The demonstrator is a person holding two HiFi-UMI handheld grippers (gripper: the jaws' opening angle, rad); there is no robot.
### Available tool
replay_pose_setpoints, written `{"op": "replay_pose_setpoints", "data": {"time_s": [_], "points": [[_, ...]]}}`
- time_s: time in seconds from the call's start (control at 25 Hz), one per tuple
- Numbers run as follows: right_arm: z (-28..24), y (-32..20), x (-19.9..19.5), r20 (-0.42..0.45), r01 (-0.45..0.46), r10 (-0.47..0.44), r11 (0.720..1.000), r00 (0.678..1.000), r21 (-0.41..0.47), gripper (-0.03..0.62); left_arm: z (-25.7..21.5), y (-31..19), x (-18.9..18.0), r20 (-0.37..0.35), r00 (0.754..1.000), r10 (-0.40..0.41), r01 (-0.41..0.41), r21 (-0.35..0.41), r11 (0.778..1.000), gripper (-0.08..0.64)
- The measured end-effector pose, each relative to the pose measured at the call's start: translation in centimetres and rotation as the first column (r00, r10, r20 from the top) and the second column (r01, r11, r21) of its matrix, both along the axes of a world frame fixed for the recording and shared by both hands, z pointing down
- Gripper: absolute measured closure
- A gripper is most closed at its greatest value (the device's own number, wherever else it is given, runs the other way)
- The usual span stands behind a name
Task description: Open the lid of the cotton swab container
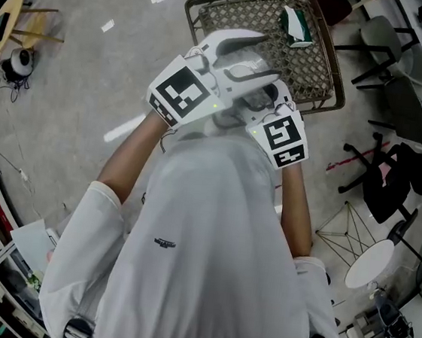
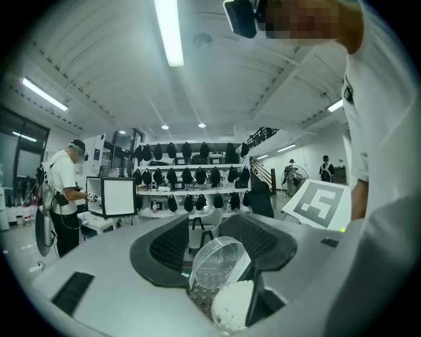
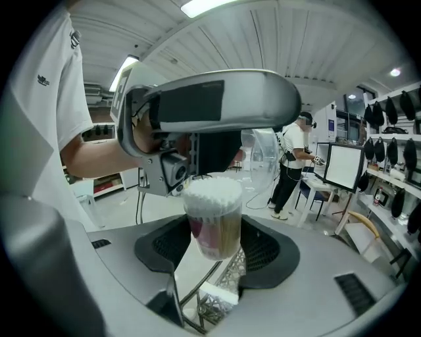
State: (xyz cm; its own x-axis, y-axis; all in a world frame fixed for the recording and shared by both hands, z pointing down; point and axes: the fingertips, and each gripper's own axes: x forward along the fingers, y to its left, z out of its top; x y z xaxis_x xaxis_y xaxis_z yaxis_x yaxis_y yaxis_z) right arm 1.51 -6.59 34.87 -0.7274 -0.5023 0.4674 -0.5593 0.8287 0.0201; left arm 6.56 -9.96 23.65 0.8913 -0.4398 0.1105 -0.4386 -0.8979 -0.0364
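**A:** Where is the cotton swab container?

**B:** In the air above the wire bench. It stands between the pads of the right hand-held gripper, which clamp its sides. Its top is bare and packed with white swab tips. Only that gripper's own view shows it plainly.

**A:** And the lid?

**B:** Off. The left gripper view shows the clear round lid tilted and pinched in the jaws of the left hand-held gripper, just above the swab tips.

**A:** What does the head view add?

**B:** Both hand-held grippers sit close together in front of a person in a white shirt. A green-and-white packet lies on the bench beyond. The container itself cannot be made out there.
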Motion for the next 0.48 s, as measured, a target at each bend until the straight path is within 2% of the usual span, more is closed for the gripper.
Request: {"op": "replay_pose_setpoints", "data": {"time_s": [0.2,0.48], "points": [[-0.9,-0.7,0.9,0.11,-0.056,0.062,0.997,0.992,-0.058,0.364,-0.6,0.2,0.1,-0.026,1.0,-0.015,0.015,0.001,1.0,0.291],[-1.3,-1.7,2.3,0.109,-0.111,0.114,0.993,0.988,-0.031,0.364,-0.3,0.6,-1.9,-0.091,0.994,-0.066,0.061,-0.051,0.997,0.276]]}}
